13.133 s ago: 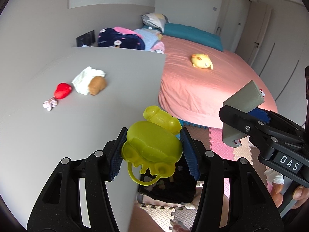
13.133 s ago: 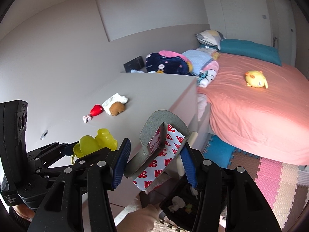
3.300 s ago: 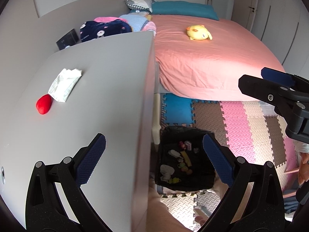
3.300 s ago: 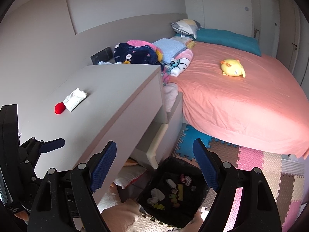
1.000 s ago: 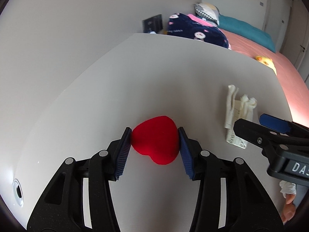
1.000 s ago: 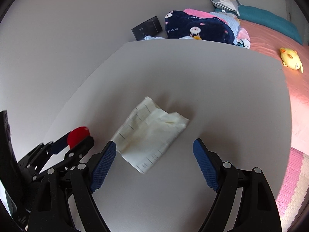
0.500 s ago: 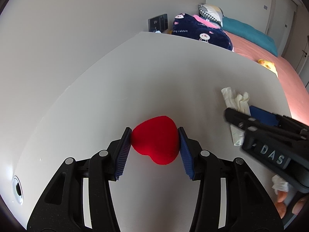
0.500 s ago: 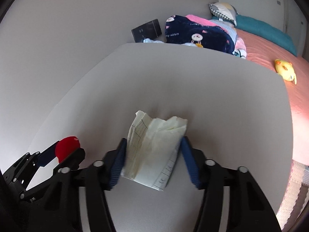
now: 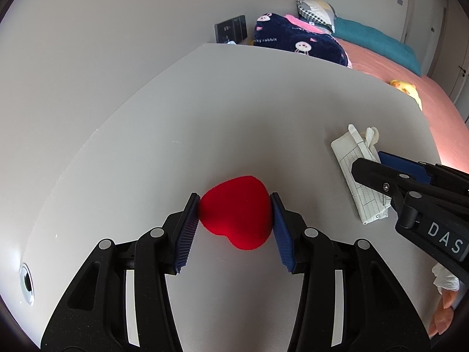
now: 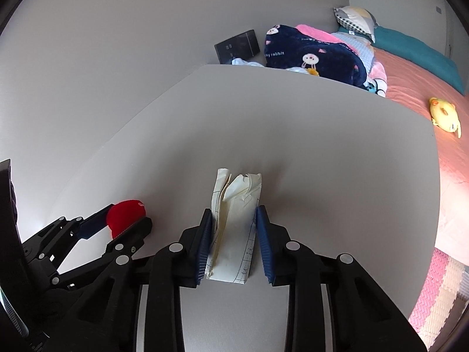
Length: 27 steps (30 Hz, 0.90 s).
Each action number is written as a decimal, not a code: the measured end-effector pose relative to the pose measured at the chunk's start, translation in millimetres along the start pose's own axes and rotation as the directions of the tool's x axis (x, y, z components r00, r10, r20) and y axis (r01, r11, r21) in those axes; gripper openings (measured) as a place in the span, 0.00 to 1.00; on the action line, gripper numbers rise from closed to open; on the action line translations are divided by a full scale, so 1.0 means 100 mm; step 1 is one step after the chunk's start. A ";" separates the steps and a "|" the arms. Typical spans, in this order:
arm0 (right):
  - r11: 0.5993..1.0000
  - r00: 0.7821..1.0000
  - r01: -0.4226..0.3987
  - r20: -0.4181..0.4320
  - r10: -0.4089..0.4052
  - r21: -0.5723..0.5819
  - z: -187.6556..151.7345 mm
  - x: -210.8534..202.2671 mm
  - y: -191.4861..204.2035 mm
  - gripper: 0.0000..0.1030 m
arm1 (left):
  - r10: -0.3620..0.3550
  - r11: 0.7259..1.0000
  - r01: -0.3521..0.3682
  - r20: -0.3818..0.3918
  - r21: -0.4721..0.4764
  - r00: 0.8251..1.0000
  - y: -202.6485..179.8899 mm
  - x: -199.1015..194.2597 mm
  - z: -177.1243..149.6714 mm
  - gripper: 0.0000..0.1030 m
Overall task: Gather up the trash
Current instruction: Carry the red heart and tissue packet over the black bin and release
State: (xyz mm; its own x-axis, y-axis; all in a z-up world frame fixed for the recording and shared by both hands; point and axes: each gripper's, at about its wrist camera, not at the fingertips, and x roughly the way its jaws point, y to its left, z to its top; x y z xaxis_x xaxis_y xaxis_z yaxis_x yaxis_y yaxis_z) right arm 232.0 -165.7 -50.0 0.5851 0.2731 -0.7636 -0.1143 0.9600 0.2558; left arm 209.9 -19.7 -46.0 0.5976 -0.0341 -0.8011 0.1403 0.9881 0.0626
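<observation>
My left gripper [image 9: 234,220] is shut on a red heart-shaped object [image 9: 237,211] that rests on the grey desk top [image 9: 249,111]. My right gripper [image 10: 233,234] is shut on a crumpled sheet of cream lined paper [image 10: 234,220], squeezing it into a narrow fold on the desk [image 10: 322,152]. In the left wrist view the paper [image 9: 356,173] lies to the right, held by the right gripper [image 9: 390,176]. In the right wrist view the left gripper [image 10: 123,220] with the red heart [image 10: 124,212] is at the lower left.
The desk's right edge drops to a pink bed [image 10: 425,88] with a yellow plush toy [image 10: 445,114]. Folded blankets [image 10: 316,55] and a dark wall panel [image 10: 237,45] lie beyond the desk's far edge. Pink foam floor mats [image 10: 439,287] show at the lower right.
My right gripper has closed on the paper, folding it narrower between the pads. My left gripper still holds the red heart in place on the desk.
</observation>
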 end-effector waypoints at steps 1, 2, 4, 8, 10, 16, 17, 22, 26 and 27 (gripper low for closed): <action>1.000 1.000 -0.004 0.002 0.004 0.005 0.00 -0.02 -0.02 0.31 | 0.002 1.000 -0.002 0.001 0.001 1.000 -0.02 -0.02 -0.01 0.46; 1.000 1.000 -0.007 0.003 0.007 0.007 0.00 -0.04 -0.03 0.31 | 0.003 1.000 -0.003 0.002 0.001 1.000 -0.03 -0.03 -0.01 0.46; 1.000 1.000 -0.012 0.005 0.012 0.008 -0.02 -0.10 -0.05 0.31 | 0.001 1.000 -0.001 0.004 0.000 1.000 -0.05 -0.07 -0.03 0.46; 1.000 1.000 -0.023 0.007 0.023 0.013 -0.06 -0.22 -0.09 0.31 | -0.003 1.000 0.003 0.014 -0.001 1.000 -0.12 -0.18 -0.06 0.46; 1.000 1.000 -0.026 0.008 0.026 0.013 -0.07 -0.28 -0.10 0.31 | -0.008 1.000 0.008 0.022 0.001 1.000 -0.16 -0.26 -0.08 0.46; 0.999 1.000 -0.027 0.016 0.027 0.016 -0.20 -0.50 -0.16 0.31 | -0.026 1.000 0.026 0.038 0.000 0.999 -0.28 -0.45 -0.13 0.46; 1.000 0.999 -0.026 0.018 0.026 0.015 -0.22 -0.53 -0.17 0.31 | -0.028 1.000 0.028 0.041 0.001 0.999 -0.30 -0.47 -0.14 0.46; 1.000 0.999 -0.020 0.030 0.020 0.009 -0.37 -0.76 -0.24 0.31 | -0.047 0.999 0.046 0.056 0.019 0.997 -0.47 -0.62 -0.22 0.46; 1.000 0.999 -0.015 0.042 0.014 0.009 -0.48 -0.93 -0.30 0.31 | -0.060 0.998 0.058 0.069 0.029 0.996 -0.60 -0.75 -0.28 0.46; 1.000 0.999 -0.013 0.046 0.013 0.010 -0.51 -0.98 -0.33 0.31 | -0.064 0.998 0.061 0.071 0.034 0.995 -0.64 -0.78 -0.29 0.46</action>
State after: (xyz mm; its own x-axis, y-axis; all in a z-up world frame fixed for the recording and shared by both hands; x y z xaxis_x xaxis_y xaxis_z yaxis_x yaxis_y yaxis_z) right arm 138.0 -220.7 -13.8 0.6202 0.2823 -0.7319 -0.1139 0.9555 0.2721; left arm 131.3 -76.4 -5.1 0.6419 -0.1074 -0.7593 0.2034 0.9785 0.0335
